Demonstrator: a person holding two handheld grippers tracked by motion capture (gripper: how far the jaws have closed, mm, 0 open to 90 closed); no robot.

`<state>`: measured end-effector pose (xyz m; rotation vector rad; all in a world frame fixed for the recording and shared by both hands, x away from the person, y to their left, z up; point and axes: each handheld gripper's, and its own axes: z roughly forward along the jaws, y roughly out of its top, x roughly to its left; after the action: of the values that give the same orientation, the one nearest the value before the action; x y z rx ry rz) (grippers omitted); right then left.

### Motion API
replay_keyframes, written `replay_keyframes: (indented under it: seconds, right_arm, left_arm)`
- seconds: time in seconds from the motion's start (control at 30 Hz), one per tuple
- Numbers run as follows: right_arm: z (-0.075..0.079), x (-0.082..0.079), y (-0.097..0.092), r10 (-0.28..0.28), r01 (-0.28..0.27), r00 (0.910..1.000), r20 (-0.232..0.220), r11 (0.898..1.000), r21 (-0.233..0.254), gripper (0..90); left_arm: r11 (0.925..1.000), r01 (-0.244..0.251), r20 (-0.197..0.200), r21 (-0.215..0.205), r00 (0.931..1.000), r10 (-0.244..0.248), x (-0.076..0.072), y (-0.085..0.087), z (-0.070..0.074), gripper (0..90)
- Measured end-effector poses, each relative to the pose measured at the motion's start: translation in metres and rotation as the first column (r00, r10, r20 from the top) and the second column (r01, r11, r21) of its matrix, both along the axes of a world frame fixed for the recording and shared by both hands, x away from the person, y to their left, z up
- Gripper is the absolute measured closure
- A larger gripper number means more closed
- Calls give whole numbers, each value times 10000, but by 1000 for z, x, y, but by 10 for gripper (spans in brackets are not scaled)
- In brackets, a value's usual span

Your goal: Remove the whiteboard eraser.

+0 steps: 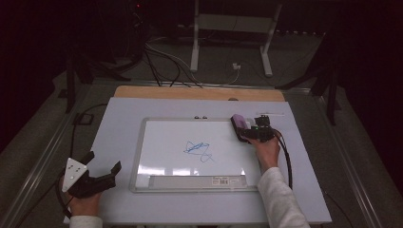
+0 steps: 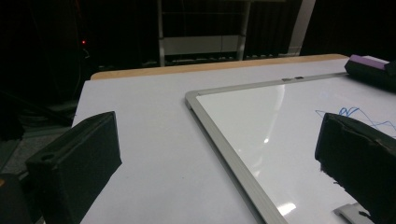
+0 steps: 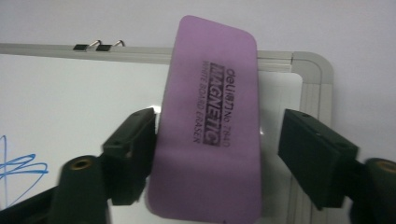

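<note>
A purple magnetic whiteboard eraser (image 3: 208, 140) lies on the top right corner of the whiteboard (image 3: 70, 93). My right gripper (image 3: 217, 123) straddles it: the left jaw touches its side and the right jaw stands clear with a gap, so it is open. In the high view the eraser (image 1: 240, 124) sits just left of that gripper (image 1: 247, 130). A blue scribble (image 1: 198, 149) marks the middle of the board (image 1: 166, 142). My left gripper (image 1: 103, 161) rests open and holding nothing on the white table, left of the board. Its own view shows the board (image 2: 280, 121) and scribble (image 2: 355, 116).
Two small binder clips (image 3: 98, 45) sit on the board's top frame. A grey strip with a barcode label (image 1: 190, 181) runs along the board's lower edge. Bare white table (image 1: 119, 123) surrounds the board. A wooden edge (image 1: 199, 93) bounds the far side.
</note>
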<state>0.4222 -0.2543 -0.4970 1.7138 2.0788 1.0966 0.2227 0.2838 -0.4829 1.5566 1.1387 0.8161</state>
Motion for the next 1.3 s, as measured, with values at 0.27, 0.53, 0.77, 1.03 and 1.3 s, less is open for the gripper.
replay_keyframes:
  seconds: [0.27, 0.53, 0.77, 1.03, 1.3]
  right_arm:
    - [-2, 0, 4, 219, -220, 9998, -29, 9990, -377, 382]
    - [5, -5, 7, 154, -115, 9983, 559, 9975, -691, 412]
    - [17, -11, 12, 478, -424, 9950, 879, 9972, -623, 412]
    - [31, -20, 27, 1121, -1018, 9861, 1225, 9910, -871, 412]
    - [40, -28, 51, 1777, -1635, 9725, 1507, 9813, -1019, 412]
  left_arm:
    - [10000, 28, 27, 38, 10000, -28, 0, -1, 0, 14]
    - [10000, -1, -5, 18, 10000, 1, 0, 0, -1, 14]
    - [10000, -39, -24, 1, 10000, 39, 0, 0, -1, 14]
    - [10000, -20, -29, -4, 10000, 19, 0, -1, 0, 14]
    - [10000, -69, -25, -16, 10000, 69, 0, -1, 0, 14]
